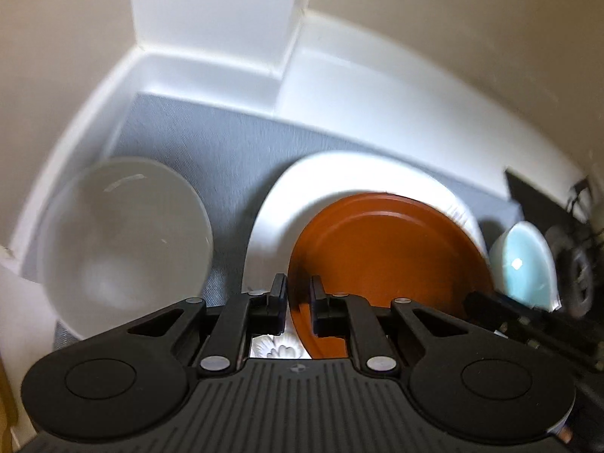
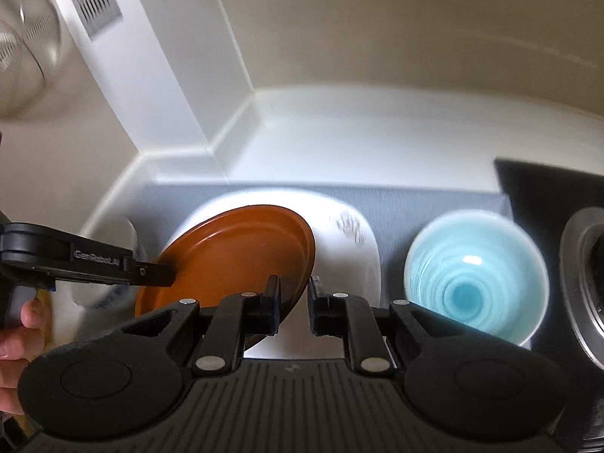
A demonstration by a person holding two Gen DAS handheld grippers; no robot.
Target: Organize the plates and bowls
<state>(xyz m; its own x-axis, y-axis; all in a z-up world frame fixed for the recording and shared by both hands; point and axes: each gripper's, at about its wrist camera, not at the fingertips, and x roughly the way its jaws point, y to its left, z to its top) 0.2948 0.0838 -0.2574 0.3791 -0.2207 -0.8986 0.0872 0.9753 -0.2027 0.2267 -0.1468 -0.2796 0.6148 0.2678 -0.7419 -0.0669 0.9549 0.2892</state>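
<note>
Plates [image 1: 389, 249] sit on grey mat [image 1: 226, 143] by wall [image 1: 472, 37].

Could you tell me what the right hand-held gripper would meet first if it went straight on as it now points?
Probably the white plate: the right hand-held gripper points at it, beside the brown plate, though depth is unclear.

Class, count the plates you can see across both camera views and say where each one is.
2. The brown plate lies tilted on the white plate, with the left gripper at its near rim. The white plate sits on the grey mat. More could lie hidden beneath.
</note>
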